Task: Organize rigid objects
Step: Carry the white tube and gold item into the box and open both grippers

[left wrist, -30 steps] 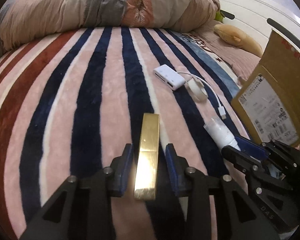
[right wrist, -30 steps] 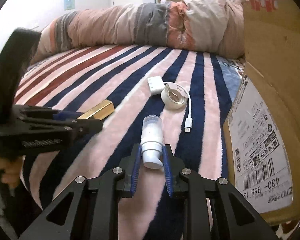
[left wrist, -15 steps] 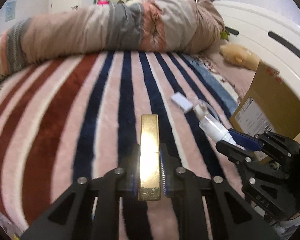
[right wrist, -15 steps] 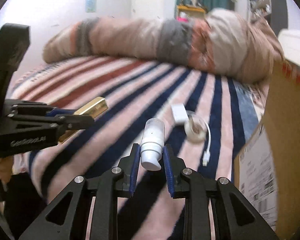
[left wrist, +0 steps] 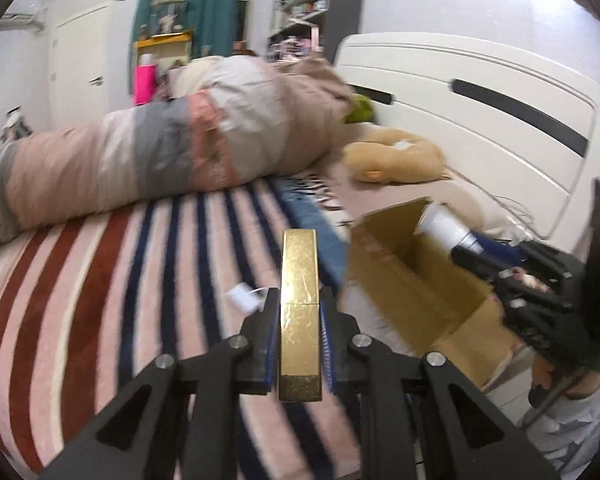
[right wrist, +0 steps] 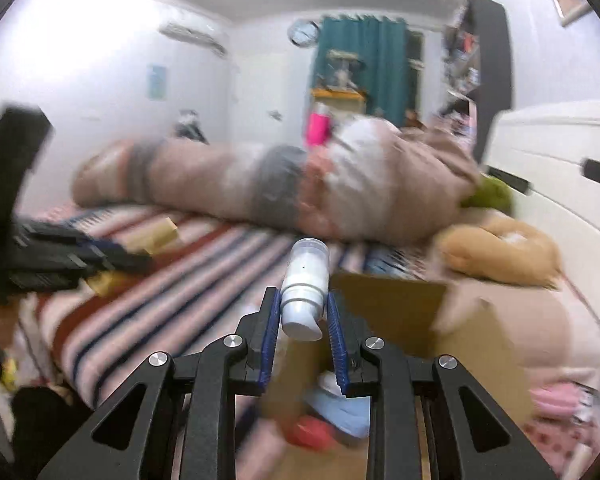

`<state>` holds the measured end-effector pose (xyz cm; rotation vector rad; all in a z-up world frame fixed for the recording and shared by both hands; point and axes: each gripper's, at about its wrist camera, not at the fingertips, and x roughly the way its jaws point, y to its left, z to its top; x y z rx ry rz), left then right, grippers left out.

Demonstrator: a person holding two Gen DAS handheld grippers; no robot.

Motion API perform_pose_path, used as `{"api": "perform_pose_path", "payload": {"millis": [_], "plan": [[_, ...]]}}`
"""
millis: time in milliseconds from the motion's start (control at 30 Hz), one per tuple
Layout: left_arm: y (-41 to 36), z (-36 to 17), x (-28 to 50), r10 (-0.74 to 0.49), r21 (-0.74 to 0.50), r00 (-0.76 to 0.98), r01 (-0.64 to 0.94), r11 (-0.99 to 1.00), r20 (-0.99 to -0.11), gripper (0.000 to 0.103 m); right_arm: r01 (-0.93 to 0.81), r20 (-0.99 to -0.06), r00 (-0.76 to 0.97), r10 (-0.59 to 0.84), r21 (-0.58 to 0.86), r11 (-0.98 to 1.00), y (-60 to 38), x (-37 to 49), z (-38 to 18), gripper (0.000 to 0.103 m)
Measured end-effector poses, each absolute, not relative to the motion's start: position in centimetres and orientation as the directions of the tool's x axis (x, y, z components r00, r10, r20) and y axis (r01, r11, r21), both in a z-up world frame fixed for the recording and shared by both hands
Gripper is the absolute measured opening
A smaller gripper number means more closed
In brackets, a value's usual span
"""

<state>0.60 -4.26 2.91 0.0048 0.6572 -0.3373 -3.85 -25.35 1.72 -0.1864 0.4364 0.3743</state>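
My left gripper (left wrist: 299, 300) is shut on a long gold bar (left wrist: 299, 280) that sticks out ahead, lifted above the striped blanket (left wrist: 120, 280). My right gripper (right wrist: 303, 300) is shut on a white pump bottle (right wrist: 305, 284), held over the open cardboard box (right wrist: 404, 312). In the left wrist view that box (left wrist: 412, 276) stands to the right, with the right gripper (left wrist: 472, 252) and the bottle (left wrist: 444, 226) above its far edge. In the right wrist view the left gripper (right wrist: 136, 260) and the gold bar (right wrist: 160, 236) hang blurred at the left. A white adapter (left wrist: 242, 298) lies on the blanket.
A rolled quilt (left wrist: 160, 160) lies across the far side of the bed. A tan plush toy (left wrist: 396, 156) rests by the white headboard (left wrist: 480, 112). Inside the box, a light blue item (right wrist: 340, 412) and a red item (right wrist: 312, 434) show blurred.
Both grippers rose off the blanket with their objects. The left jaws closed on the gold bar. The right gripper carried the bottle over the open box.
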Motion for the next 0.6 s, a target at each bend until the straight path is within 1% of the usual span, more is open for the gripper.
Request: {"api": "perform_pose_path", "payload": {"millis": [100, 200, 300, 400, 467, 533, 600], "plan": [[-7.6, 3.4, 1.2, -0.333, -0.086, 0.719, 0.358, 0.93, -0.61, 0.015, -0.336, -0.522, 0.826, 0.215, -0.15, 0.93, -28.0, -2.7, -0.2, 0.019], [-10.7, 3.6, 2.0, -0.35, -0.072, 0.694, 0.396, 0.915, -0.629, 0.015, -0.308, -0.572, 0.805, 0.156, -0.178, 0.934, -29.7, -2.0, -2.1, 0.019], [-13.5, 3.8, 2.7, -0.365, -0.052, 0.675, 0.436, 0.898, -0.641, 0.015, -0.305, -0.6, 0.787, 0.144, -0.175, 0.936, -30.9, -1.6, -3.2, 0.019], [-15.6, 3.6, 4.0, -0.387, -0.065, 0.633, 0.469, 0.881, -0.671, 0.015, -0.314, -0.608, 0.778, 0.158, -0.159, 0.936, -31.8, -1.3, -3.4, 0.02], [-17.3, 3.2, 5.1, -0.377, -0.049, 0.609, 0.484, 0.874, -0.698, 0.015, -0.321, -0.606, 0.776, 0.177, -0.137, 0.937, -32.3, -1.3, -3.3, 0.026], [-18.4, 2.7, 5.9, -0.394, -0.072, 0.572, 0.503, 0.861, -0.719, 0.015, -0.331, -0.601, 0.774, 0.201, -0.114, 0.937, -32.5, -1.6, -3.2, 0.034], [-19.1, 2.3, 6.3, -0.391, -0.065, 0.562, 0.511, 0.857, -0.729, 0.015, -0.334, -0.599, 0.772, 0.212, -0.1, 0.937, -32.7, -1.7, -3.1, 0.036]]}}
